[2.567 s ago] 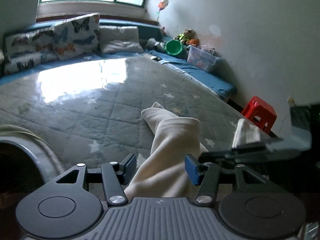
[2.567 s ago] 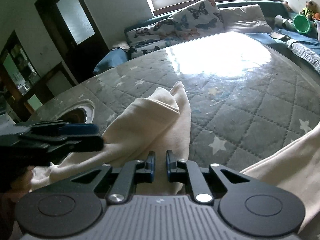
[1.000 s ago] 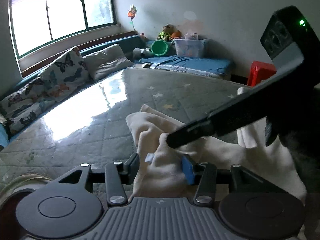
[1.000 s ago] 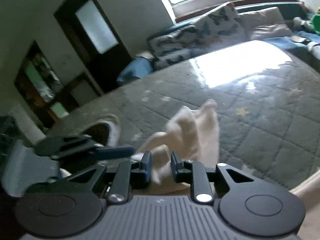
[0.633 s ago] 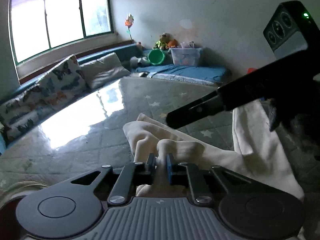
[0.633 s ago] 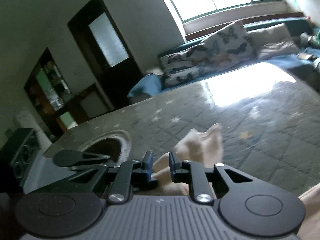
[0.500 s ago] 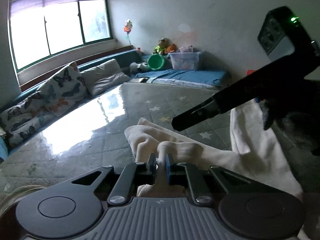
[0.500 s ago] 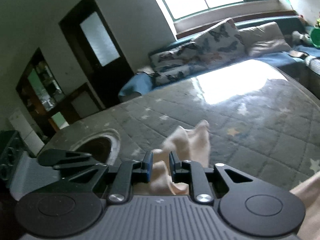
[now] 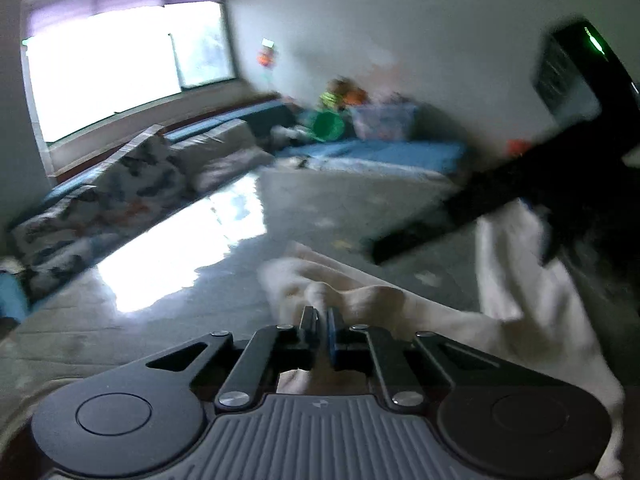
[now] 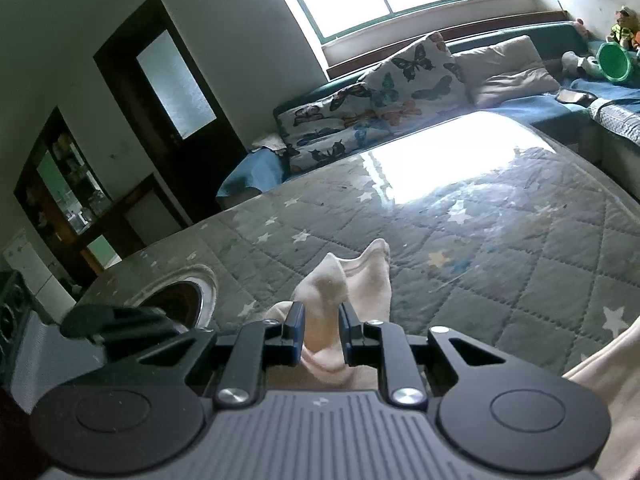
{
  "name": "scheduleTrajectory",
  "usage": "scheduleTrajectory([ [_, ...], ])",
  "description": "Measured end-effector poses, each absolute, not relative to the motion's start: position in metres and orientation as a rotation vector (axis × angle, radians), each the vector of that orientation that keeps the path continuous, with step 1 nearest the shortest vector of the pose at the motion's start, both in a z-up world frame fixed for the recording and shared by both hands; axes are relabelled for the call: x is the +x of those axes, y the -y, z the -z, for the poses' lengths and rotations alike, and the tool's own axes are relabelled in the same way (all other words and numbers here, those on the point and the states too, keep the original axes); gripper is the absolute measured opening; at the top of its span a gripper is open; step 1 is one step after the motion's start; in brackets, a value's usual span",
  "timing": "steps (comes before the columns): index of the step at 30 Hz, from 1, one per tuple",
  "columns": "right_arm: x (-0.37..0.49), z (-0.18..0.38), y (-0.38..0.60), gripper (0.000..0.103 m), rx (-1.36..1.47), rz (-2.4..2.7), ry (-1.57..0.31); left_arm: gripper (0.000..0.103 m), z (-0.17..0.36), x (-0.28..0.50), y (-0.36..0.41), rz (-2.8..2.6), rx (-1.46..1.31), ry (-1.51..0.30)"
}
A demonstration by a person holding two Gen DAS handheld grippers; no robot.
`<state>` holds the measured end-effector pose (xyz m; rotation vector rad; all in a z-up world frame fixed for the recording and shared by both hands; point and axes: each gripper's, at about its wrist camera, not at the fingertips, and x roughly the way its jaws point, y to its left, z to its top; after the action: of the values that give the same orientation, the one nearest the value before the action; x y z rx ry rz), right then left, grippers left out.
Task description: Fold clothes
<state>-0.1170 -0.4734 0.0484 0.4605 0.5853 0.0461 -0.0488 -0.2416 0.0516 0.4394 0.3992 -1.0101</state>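
Observation:
A cream garment (image 9: 432, 320) hangs between both grippers above the grey star-quilted mattress (image 9: 328, 200). My left gripper (image 9: 322, 316) is shut on a bunched fold of it; the view is blurred. The right gripper's body (image 9: 520, 184) crosses the upper right of that view. In the right wrist view my right gripper (image 10: 322, 320) has its jaws a little apart, with a fold of the cream garment (image 10: 348, 284) standing between them. The left gripper (image 10: 116, 320) shows at the lower left there.
Butterfly pillows (image 10: 384, 92) and a blue bench line the far edge under the window. A green bucket (image 10: 614, 60), toys and a clear bin (image 9: 384, 124) sit at the right wall. A round metal-rimmed hole (image 10: 180, 296) lies in the mattress at the left.
My left gripper closed on the garment's fold and has been lifting it. My right gripper's jaws have spread slightly around their fold. Both grippers have risen above the mattress.

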Motion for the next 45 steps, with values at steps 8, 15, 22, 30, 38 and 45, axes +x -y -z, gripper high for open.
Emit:
scheduleTrajectory([
  [8, -0.095, -0.047, 0.477, 0.018, 0.425, 0.022, -0.617, 0.006, -0.07, 0.022, 0.196, 0.601, 0.302, -0.378],
  [15, -0.057, -0.039, 0.476, 0.03, 0.318, 0.1, -0.696, 0.005, -0.042, 0.064, 0.17, 0.467, 0.32, -0.481],
  [22, -0.029, -0.027, 0.472, 0.03, 0.265, 0.132, -0.746, 0.009, -0.039, 0.074, 0.156, 0.546, 0.232, -0.542],
  [30, -0.024, -0.025, 0.465, 0.03, 0.233, 0.109, -0.755, 0.034, -0.037, 0.072, 0.149, 0.556, 0.244, -0.591],
  [38, -0.015, -0.026, 0.464, 0.006, 0.201, 0.096, -0.768, 0.009, -0.022, 0.075, 0.165, 0.564, 0.325, -0.604],
  [45, 0.001, -0.031, 0.464, 0.003, 0.16, 0.127, -0.745, 0.002, -0.025, 0.092, 0.159, 0.487, 0.29, -0.572],
])
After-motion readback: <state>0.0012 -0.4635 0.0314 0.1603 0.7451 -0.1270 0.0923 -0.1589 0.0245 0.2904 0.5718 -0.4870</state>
